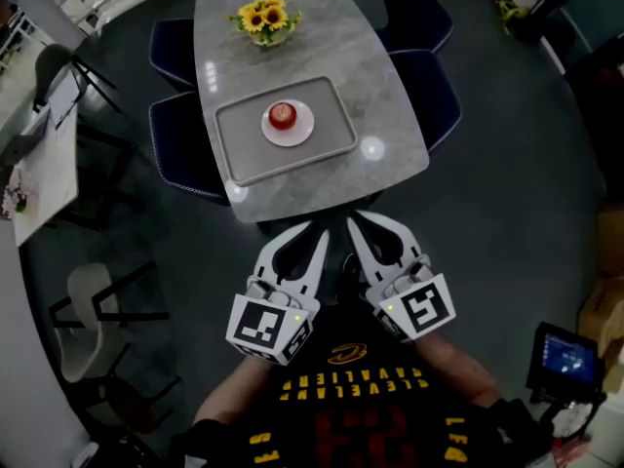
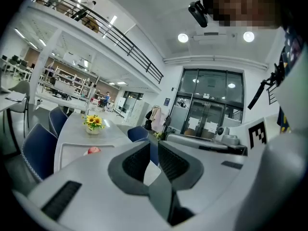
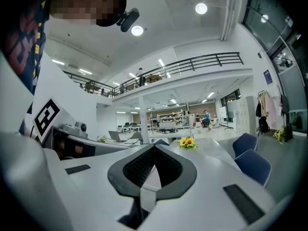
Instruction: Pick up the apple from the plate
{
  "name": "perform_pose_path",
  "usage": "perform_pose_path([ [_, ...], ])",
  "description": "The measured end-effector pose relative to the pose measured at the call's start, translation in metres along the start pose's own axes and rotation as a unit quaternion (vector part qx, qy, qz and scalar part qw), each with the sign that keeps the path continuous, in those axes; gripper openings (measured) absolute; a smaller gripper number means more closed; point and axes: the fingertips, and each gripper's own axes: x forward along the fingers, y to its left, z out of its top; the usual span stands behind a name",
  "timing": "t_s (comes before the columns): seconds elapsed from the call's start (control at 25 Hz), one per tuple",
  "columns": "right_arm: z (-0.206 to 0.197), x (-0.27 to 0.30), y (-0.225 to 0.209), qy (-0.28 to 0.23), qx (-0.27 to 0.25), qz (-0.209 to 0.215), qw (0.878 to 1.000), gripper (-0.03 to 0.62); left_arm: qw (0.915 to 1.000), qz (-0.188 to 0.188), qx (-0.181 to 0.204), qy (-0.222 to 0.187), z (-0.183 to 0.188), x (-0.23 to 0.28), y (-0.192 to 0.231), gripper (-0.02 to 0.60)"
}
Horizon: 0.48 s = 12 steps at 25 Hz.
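A red apple (image 1: 282, 115) sits on a small white plate (image 1: 297, 136), which lies in a grey tray (image 1: 239, 136) on the marble table (image 1: 390, 115). In the left gripper view the apple (image 2: 94, 150) shows small and far off to the left, beyond the jaws. Both grippers hang close to the person's chest, short of the table's near edge. My left gripper (image 1: 320, 228) (image 2: 154, 146) holds nothing, and its jaws stand a narrow slit apart. My right gripper (image 1: 353, 220) (image 3: 154, 147) is shut with its tips touching, and it is empty too.
A pot of sunflowers (image 1: 265, 18) (image 2: 93, 123) (image 3: 186, 142) stands at the table's far end. Dark blue chairs (image 1: 429, 96) (image 1: 175, 144) flank the table. A white chair (image 1: 93, 300) stands at the lower left, and a lit screen (image 1: 561, 354) at the lower right.
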Motion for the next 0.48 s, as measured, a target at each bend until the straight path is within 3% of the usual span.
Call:
perform_pose_path([
  [0.16,0.001,0.001,0.001,-0.004,0.002,0.027,1.0,0.005,0.9992,0.033,0.003,-0.022,0.009,-0.005,0.002,0.054],
  [0.36,0.014,-0.001,-0.073,-0.008,0.011,0.058,0.998,0.005,0.9962,0.081,0.012,-0.031,0.022,0.06,-0.019,0.054],
  [0.48,0.008,-0.004,-0.087,-0.001,0.015,0.071,0.997,0.005,0.9933,0.107,0.016,-0.041,0.017,0.065,-0.02,0.054],
])
